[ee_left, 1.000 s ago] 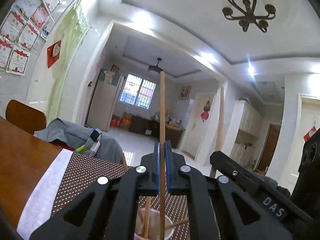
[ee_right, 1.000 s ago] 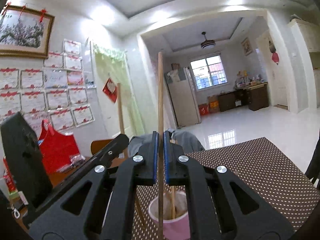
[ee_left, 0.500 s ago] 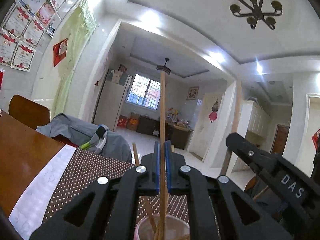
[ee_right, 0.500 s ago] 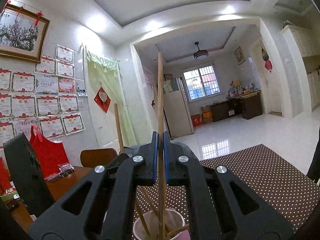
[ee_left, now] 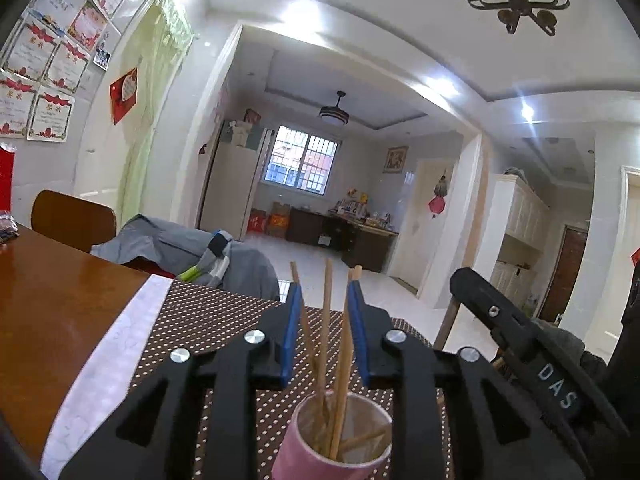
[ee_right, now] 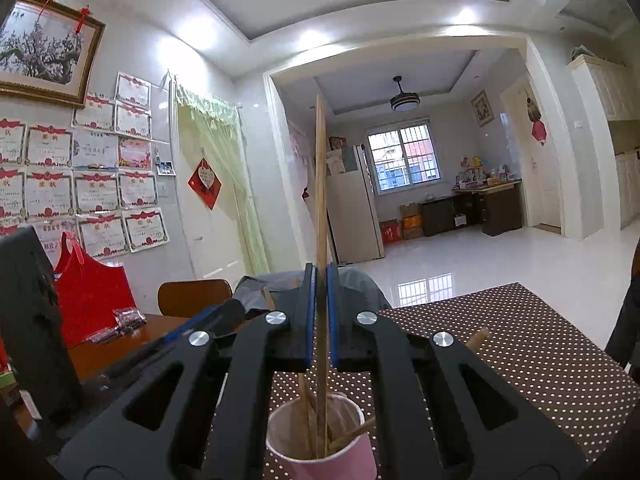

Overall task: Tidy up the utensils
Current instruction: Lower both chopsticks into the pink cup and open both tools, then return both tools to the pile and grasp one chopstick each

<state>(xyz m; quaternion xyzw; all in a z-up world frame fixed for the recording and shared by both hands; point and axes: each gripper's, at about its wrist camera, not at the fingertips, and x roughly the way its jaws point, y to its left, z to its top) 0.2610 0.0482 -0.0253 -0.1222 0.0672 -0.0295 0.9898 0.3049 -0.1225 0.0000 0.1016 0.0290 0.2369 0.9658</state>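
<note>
Left gripper (ee_left: 325, 336) jaws opening, thin wooden chopsticks loose between, standing in pink paper cup (ee_left: 332, 436) on dotted brown mat (ee_left: 208, 320). Right gripper (ee_right: 321, 316) clamped on one long wooden chopstick (ee_right: 320, 184), tip inside cup. Sticks light, stiff, smooth; mid-shaft hold seems best.

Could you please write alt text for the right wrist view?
The right gripper has its jaws shut on an upright wooden chopstick whose lower end stands in a pink cup holding several more chopsticks. The cup sits on a brown polka-dot tablecloth, with a tiled room beyond.
</note>
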